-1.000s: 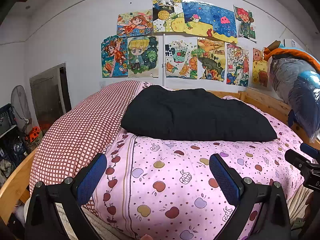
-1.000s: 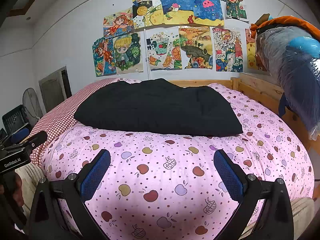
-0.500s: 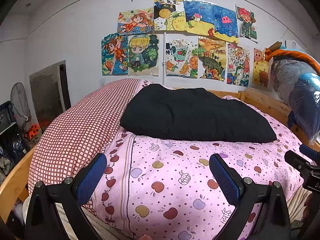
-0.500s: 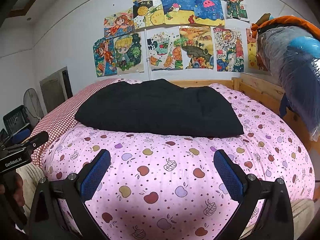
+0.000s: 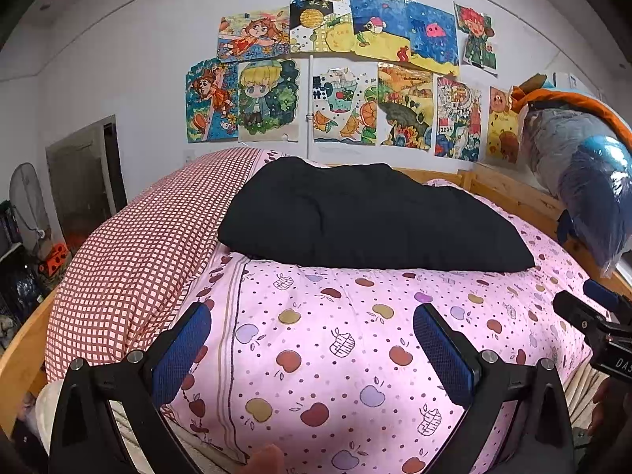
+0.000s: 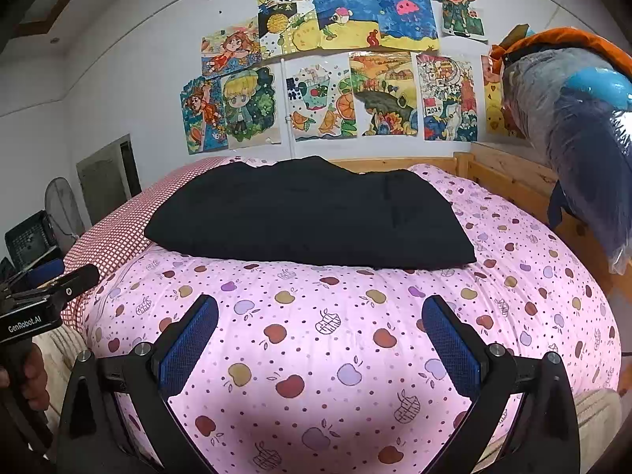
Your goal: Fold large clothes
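Both wrist cameras looked forward past own spread claw fingers, low near bed [image 5: 355, 355] foot, facing poster wall [image 6: 138, 79]. Left view sat left of right; both shared black garment [image 5: 367, 217], pink quilt.

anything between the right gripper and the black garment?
No objects. In the right wrist view, only the pink apple-print quilt spans from the open right gripper to the black garment. The left wrist view shows the same.

A white wall [image 5: 118, 79] carries colourful drawings [image 5: 347, 67]; a wooden bed frame [image 6: 509, 181] holds a pink apple-print quilt [image 6: 355, 335]; a fan [image 5: 27, 197] stands left.
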Demonstrator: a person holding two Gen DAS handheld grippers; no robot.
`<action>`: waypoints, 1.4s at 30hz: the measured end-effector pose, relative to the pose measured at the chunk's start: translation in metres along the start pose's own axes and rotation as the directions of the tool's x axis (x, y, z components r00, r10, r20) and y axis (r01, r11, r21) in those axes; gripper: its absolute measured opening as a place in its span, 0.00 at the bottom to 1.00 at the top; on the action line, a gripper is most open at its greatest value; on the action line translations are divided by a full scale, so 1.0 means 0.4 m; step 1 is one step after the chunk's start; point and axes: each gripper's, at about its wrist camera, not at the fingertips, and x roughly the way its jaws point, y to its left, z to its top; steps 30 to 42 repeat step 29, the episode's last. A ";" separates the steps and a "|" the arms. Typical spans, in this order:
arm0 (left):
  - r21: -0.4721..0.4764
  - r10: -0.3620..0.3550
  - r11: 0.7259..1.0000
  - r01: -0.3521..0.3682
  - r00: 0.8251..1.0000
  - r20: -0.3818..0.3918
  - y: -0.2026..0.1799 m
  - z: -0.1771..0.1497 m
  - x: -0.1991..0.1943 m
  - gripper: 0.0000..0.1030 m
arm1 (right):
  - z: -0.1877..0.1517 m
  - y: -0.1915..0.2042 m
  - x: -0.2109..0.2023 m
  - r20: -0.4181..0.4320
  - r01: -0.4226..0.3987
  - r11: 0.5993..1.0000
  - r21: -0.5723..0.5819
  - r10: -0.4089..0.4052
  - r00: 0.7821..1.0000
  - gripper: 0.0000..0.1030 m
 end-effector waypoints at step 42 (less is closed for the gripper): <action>0.007 -0.006 1.000 0.006 0.999 -0.037 -0.028 0.010 0.030 1.00 | -0.005 -0.026 -0.032 0.000 0.042 0.999 0.024 -0.042 0.999 0.98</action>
